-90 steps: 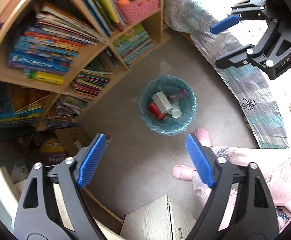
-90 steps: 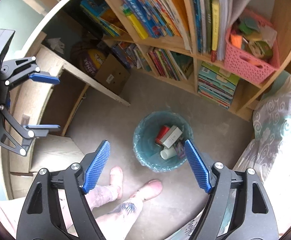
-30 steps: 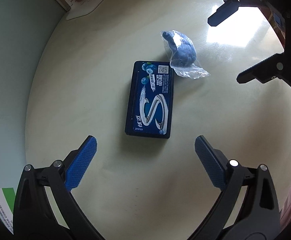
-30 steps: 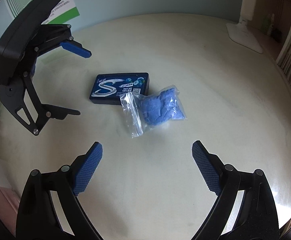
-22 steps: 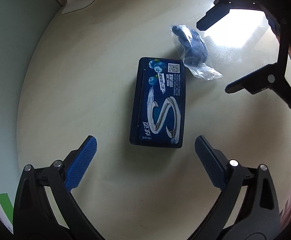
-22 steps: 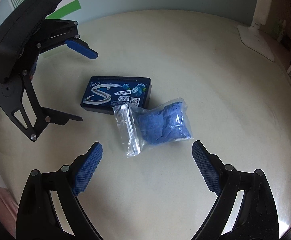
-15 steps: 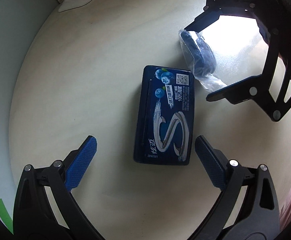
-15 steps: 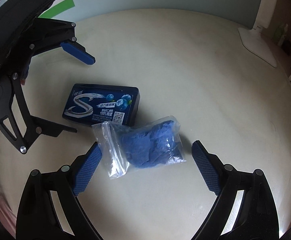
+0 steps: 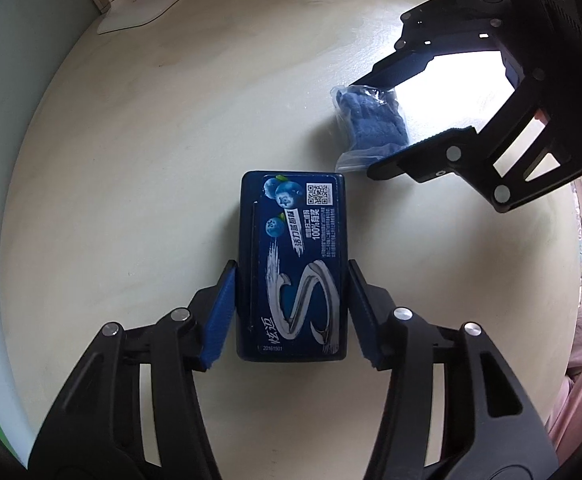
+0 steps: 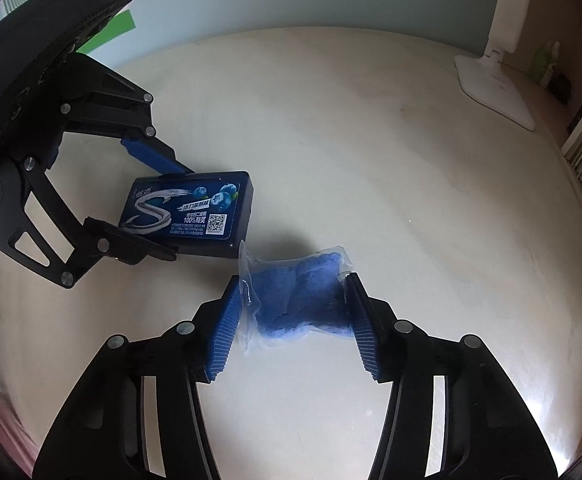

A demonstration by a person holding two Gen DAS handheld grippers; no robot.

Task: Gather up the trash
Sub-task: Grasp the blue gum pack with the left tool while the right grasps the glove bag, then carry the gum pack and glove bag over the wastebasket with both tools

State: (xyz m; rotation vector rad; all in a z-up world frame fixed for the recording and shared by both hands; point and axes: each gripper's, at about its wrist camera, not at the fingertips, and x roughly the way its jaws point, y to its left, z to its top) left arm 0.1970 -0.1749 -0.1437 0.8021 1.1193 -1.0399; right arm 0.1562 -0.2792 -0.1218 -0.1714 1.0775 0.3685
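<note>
Blue pads are closing: your left tongs [image 9: 291,312] squeeze the gum box [image 9: 293,264]; right tongs [image 10: 291,320], at two o'clock, pinch the bagged wad [image 10: 297,300] for binning.

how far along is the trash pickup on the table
Mid-grab. The left gripper is closing on the dark blue gum box, the right gripper on the clear bag of blue material. Both items sit on the table, not lifted. Left: raise them and bin them. No bin is in view.
</note>
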